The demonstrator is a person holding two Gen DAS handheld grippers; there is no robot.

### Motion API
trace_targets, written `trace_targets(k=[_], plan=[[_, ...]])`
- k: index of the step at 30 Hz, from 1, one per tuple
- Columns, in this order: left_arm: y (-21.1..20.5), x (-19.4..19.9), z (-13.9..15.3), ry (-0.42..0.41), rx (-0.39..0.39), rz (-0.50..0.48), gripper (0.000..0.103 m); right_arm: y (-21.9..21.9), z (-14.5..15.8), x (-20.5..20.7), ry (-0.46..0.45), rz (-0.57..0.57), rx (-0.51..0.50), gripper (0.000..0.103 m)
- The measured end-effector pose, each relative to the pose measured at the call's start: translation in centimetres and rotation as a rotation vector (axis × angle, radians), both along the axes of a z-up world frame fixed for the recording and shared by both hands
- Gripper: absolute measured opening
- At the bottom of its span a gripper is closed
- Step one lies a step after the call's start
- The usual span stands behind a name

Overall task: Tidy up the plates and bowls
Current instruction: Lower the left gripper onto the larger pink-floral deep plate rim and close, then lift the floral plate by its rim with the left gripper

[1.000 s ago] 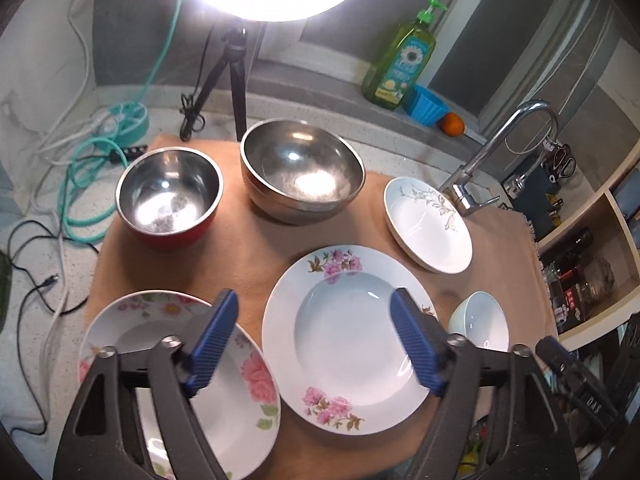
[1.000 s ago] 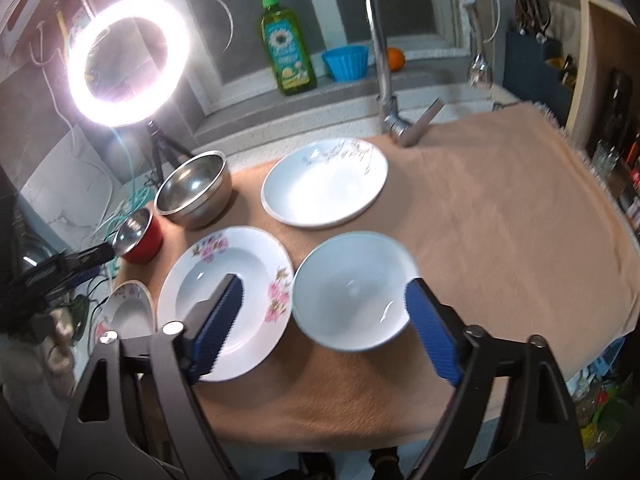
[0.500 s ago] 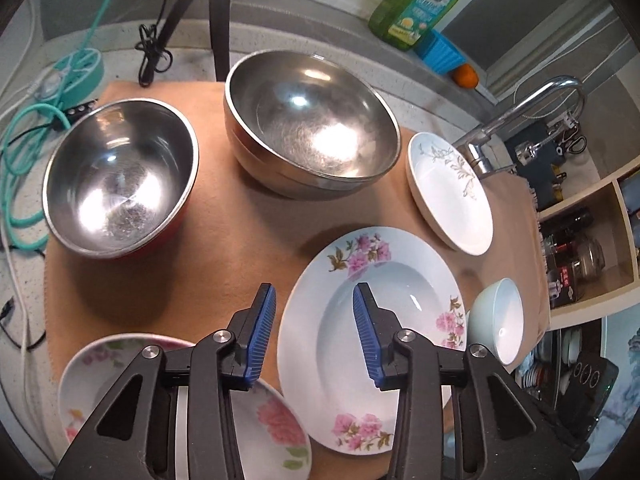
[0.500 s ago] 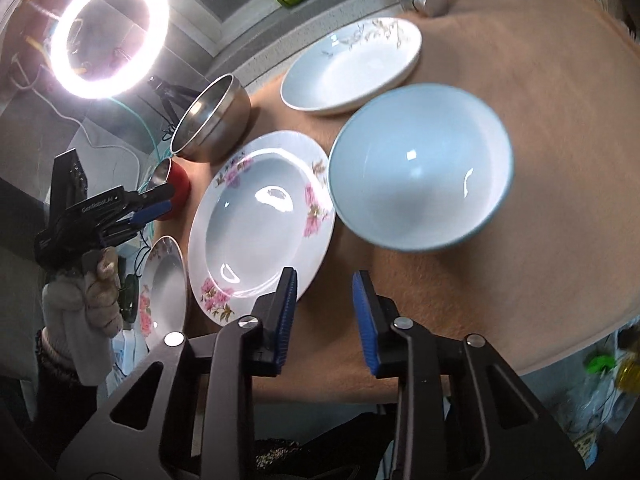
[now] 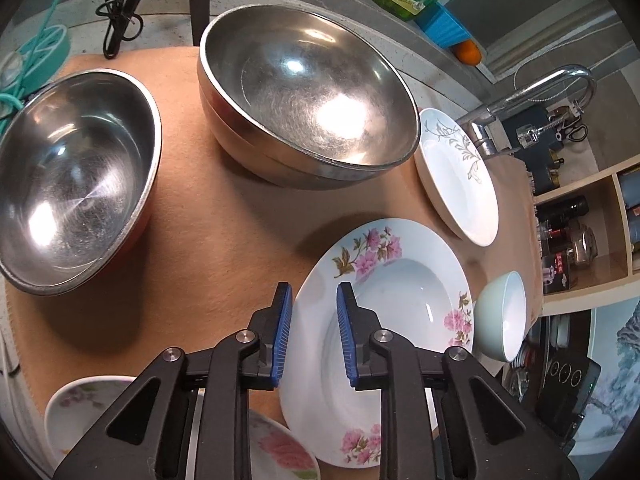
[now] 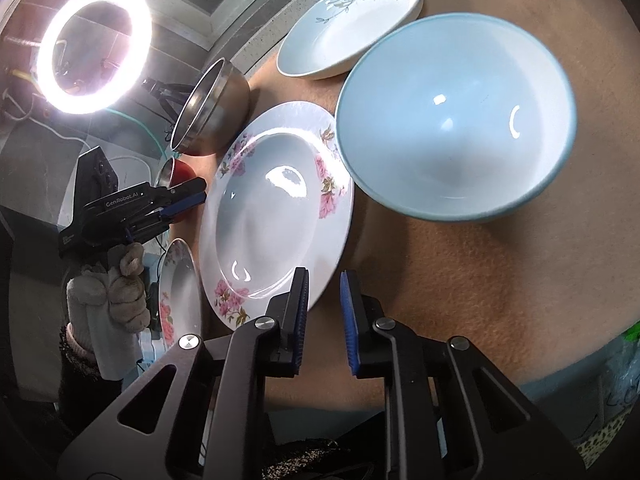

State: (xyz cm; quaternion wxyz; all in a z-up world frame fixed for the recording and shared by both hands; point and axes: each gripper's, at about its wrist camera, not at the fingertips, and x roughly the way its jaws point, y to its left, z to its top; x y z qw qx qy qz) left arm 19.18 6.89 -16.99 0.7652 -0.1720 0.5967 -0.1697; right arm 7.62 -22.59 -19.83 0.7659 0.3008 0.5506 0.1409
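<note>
Both pairs of fingers have just been closing and now stand nearly together, with nothing pressed between them. Under the left finger of my right gripper lies the near rim of the flowered plate; the pale blue bowl sits beyond, to the right. My left gripper hovers over the same plate's other rim. I think I must reopen first, then slide one finger under the edge.

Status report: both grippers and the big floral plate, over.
Left gripper and right gripper have just been closing, jaws narrow, nothing gripped. Large floral plate flat on the mat, between them. Pale blue bowl close beside it.
</note>
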Motion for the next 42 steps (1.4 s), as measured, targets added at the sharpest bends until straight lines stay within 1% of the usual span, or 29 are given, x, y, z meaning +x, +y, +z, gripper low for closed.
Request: trace_targets(k=[3, 6, 10, 14, 20, 42], plan=[[0.1, 0.2, -0.2, 0.005, -0.002, 0.0, 0.019, 0.1, -0.5, 0.2, 0.014, 0.002, 0.027, 0.015], [0.1, 0.3, -0.4, 0.007, 0.004, -0.007, 0.017, 0.0, -0.8, 0.2, 0.023, 0.004, 0.029, 0.013], [-0.2, 0.5, -0.6, 0.009, 0.011, -0.021, 0.016, 0.0, -1.0, 0.4, 0.031, 0.0, 0.036, 0.01], [0.0, 0.3, -0.5, 0.005, 0.021, -0.027, 0.016, -0.2, -1.0, 0.3, 0.032, -0.001, 0.037, 0.01], [-1.0, 0.3, -0.4, -0.003, 0.041, -0.034, 0.016, -0.3, -0.9, 0.1, 0.027, 0.003, 0.025, 0.01], [-2.1, -1.6, -0.5, -0.006, 0.056, -0.04, 0.016, -0.7, -0.4, -0.6, 0.031, 0.009, -0.01, 0.01]])
